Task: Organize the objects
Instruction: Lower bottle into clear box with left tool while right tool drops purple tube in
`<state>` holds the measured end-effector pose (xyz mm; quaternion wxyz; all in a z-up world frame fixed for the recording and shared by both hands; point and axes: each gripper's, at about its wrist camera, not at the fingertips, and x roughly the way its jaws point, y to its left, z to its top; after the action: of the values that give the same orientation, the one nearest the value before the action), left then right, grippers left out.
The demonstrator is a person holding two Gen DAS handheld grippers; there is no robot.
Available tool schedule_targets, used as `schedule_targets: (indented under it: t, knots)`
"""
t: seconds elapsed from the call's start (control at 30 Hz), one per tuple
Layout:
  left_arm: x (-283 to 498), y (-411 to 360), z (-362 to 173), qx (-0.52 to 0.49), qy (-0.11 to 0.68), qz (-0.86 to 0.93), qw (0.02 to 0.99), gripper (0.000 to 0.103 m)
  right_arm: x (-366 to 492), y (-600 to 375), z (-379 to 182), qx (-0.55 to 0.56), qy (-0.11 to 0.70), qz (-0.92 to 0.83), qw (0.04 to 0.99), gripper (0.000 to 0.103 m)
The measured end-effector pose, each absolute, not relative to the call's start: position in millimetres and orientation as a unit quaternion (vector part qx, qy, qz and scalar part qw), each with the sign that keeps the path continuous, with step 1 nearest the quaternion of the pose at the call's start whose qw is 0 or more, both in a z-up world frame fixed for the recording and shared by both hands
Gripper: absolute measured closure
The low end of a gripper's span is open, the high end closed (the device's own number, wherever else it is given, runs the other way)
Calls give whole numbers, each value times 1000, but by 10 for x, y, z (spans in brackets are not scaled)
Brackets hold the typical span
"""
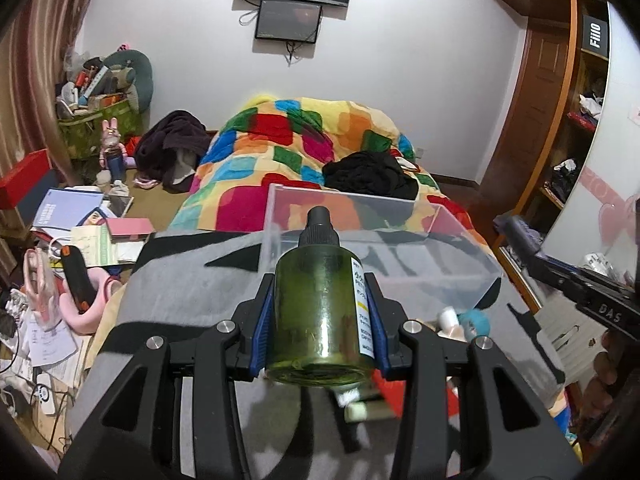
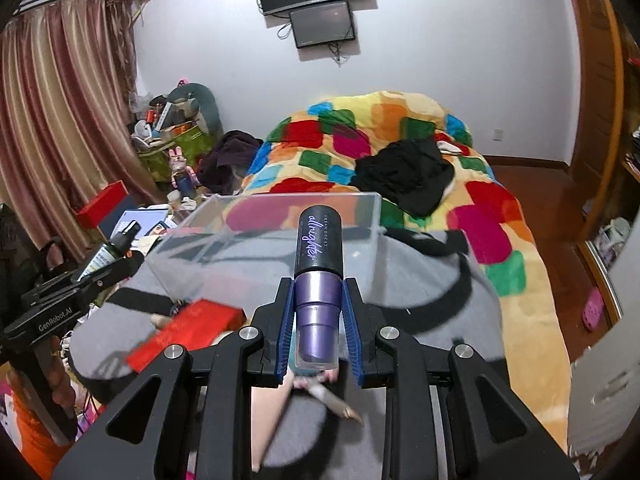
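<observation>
My left gripper (image 1: pixel 322 316) is shut on a green translucent bottle (image 1: pixel 322 312) with a black cap and a white label, held above the grey blanket, near the clear plastic box (image 1: pixel 460 248). My right gripper (image 2: pixel 318 316) is shut on a purple spray bottle (image 2: pixel 318 280) with a black cap that reads "all nighter", just short of the same clear box (image 2: pixel 372 216). The left gripper with its green bottle (image 2: pixel 106 256) shows at the left of the right wrist view. The right gripper's arm (image 1: pixel 592 292) shows at the right of the left wrist view.
A grey and black blanket (image 1: pixel 192 292) covers the near bed; a colourful quilt (image 2: pixel 492 216) with black clothes (image 2: pixel 404 180) lies beyond. A red box (image 2: pixel 188 328) and small items (image 1: pixel 464 320) lie below the grippers. Clutter fills the floor at left (image 1: pixel 80 232). A wardrobe (image 1: pixel 560 100) stands right.
</observation>
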<state>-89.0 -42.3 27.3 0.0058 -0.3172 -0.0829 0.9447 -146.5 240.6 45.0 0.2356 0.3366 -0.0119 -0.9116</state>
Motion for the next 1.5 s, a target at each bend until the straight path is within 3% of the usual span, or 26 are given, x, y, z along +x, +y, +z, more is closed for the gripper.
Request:
schedule_targets:
  t: [0.57, 1.13, 1.23, 1.4, 1.5]
  knots:
    - [-1874, -292, 33, -421, -69, 904, 29, 62, -2263, 1841, 127, 428, 46, -864, 260, 82]
    - [-1948, -99, -73, -448, -22, 893, 47, 62, -2382, 1698, -50, 459, 82, -847, 255, 82]
    - [-1852, -67, -8, -440, -16, 896, 50, 57, -2321, 1719, -7, 456, 84, -848, 257, 80]
    - [-1633, 19, 119, -420, -8, 906, 57, 39, -2184, 1796, 96, 439, 80, -857, 256, 70]
    - [-1507, 64, 126, -415, -5, 908, 64, 33, -2052, 1881, 173, 427, 72, -863, 261, 63]
